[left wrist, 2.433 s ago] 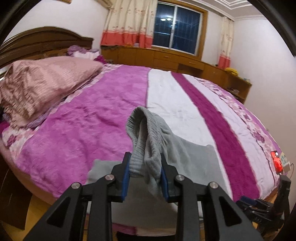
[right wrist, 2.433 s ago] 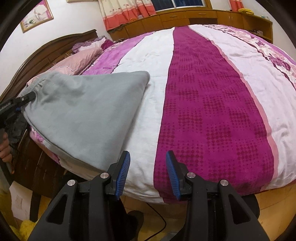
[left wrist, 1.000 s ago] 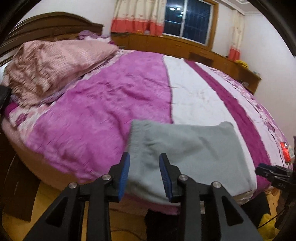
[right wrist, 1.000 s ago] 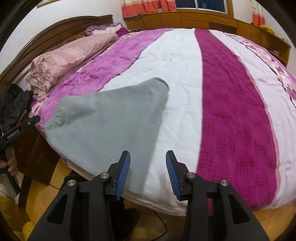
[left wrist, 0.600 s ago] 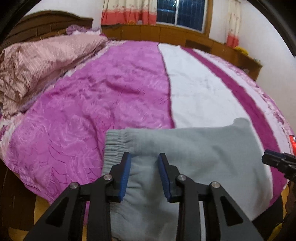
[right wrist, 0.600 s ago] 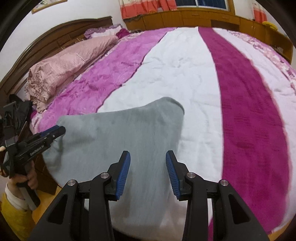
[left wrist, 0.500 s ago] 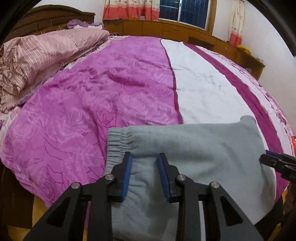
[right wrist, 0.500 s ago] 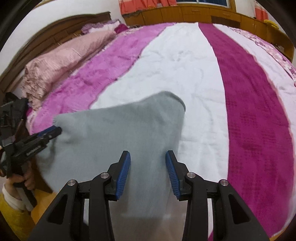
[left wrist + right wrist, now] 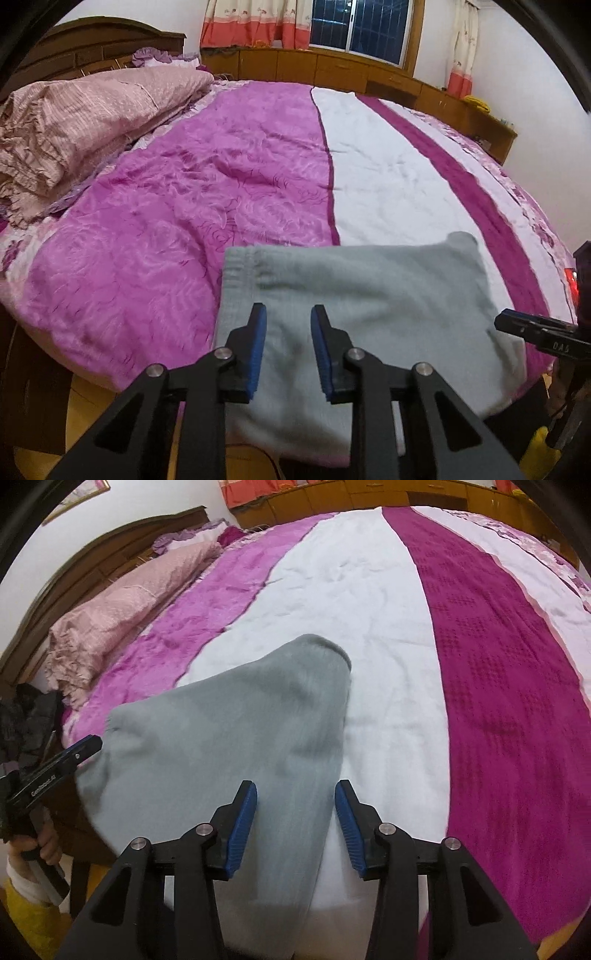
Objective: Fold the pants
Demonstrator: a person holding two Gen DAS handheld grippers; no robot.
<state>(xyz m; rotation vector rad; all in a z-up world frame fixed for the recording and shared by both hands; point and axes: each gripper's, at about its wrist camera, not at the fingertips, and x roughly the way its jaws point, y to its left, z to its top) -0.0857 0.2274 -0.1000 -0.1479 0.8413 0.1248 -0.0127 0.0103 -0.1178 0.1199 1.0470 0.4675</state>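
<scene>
Bedroom, pants folded flat at the bed's [image 9: 221, 177] near edge.
Grey pants [image 9: 369, 295] lie as a compact folded slab with some cloth hanging over the edge; little seems left. Left gripper [image 9: 285, 325] and right gripper [image 9: 295, 797] hover above, jaws spread, gripping nothing.

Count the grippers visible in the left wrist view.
2: the left gripper open above the grey fleece pants, and the right gripper's black tip at the right edge.

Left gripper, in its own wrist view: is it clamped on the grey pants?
No, the left gripper is open, its blue pads apart above the grey pants, which lie flat on the bed.
</scene>
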